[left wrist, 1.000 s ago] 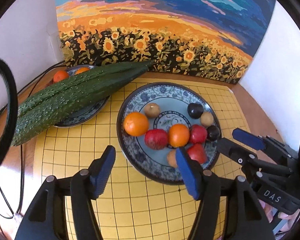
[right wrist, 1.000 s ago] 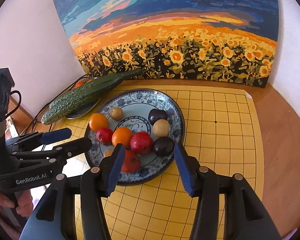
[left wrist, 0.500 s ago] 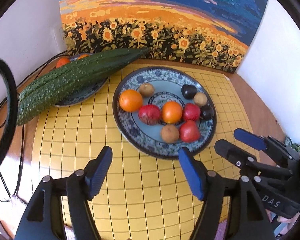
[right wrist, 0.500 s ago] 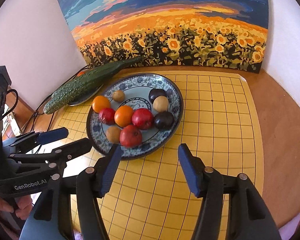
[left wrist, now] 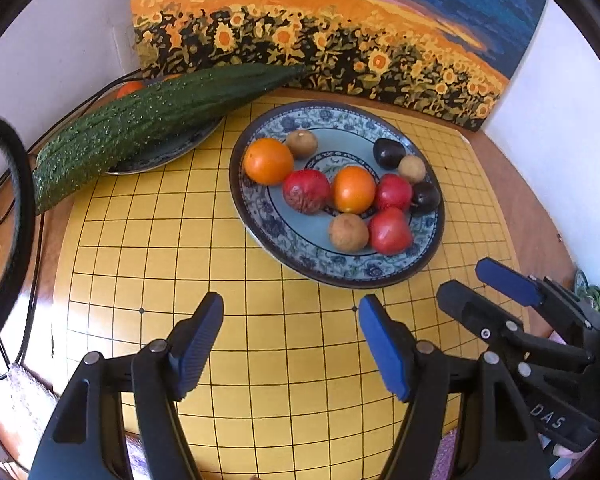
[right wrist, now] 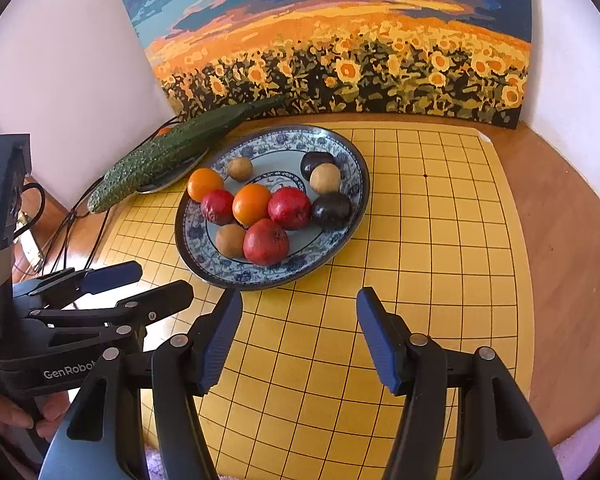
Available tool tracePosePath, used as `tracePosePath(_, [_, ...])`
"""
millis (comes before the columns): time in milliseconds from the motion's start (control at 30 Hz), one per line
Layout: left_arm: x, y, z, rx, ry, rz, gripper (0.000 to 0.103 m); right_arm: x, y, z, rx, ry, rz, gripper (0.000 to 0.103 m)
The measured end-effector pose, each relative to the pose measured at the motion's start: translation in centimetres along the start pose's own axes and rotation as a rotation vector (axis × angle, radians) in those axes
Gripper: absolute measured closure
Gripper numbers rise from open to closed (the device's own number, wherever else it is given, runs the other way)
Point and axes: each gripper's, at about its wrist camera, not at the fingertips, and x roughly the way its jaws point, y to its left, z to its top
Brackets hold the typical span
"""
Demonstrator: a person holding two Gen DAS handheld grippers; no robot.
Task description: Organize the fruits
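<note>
Both grippers hang over the yellow grid mat's (left wrist: 148,280) near edge, short of the blue patterned plate (left wrist: 300,248). Left gripper (left wrist: 290,344): jaws just widened, spread, nothing between. Right gripper (right wrist: 298,334): same. Nine fruits (right wrist: 258,204) sit bunched on the plate mid-mat; bitter gourd (left wrist: 140,120) lies across the far-left plate.

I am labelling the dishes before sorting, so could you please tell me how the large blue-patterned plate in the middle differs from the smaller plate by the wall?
The large blue-patterned plate sits mid-board holding small round fruits: red, orange, brown and dark. The smaller plate sits at the board's far left corner, mostly hidden under long green bumpy gourds, with an orange fruit behind. Both rest on the yellow grid board.
</note>
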Motion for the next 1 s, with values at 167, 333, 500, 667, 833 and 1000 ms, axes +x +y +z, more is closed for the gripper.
tracePosePath(167, [0.17, 0.07, -0.05, -0.001, 0.003, -0.002, 0.029, 0.00, 0.03, -0.03, 0.000, 0.002, 0.001, 0.042])
tracePosePath(333, [0.21, 0.09, -0.08, -0.003, 0.003, -0.002, 0.029, 0.05, 0.12, -0.07, 0.000, 0.004, 0.002, 0.042])
tracePosePath(500, [0.16, 0.23, -0.03, -0.006, 0.000, 0.000, 0.029, 0.13, 0.22, -0.25, 0.000, 0.006, 0.004, 0.042])
tracePosePath(667, [0.13, 0.36, 0.06, -0.009, 0.000, 0.002, 0.029, 0.16, 0.37, -0.30, -0.004, 0.009, 0.005, 0.042])
tracePosePath(833, [0.12, 0.37, 0.04, -0.009, 0.000, 0.002, 0.029, 0.12, 0.39, -0.21, -0.005, 0.010, 0.003, 0.042])
tracePosePath(1000, [0.15, 0.43, 0.04, -0.011, 0.000, 0.004, 0.029, 0.15, 0.30, -0.11, -0.005, 0.013, 0.004, 0.042])
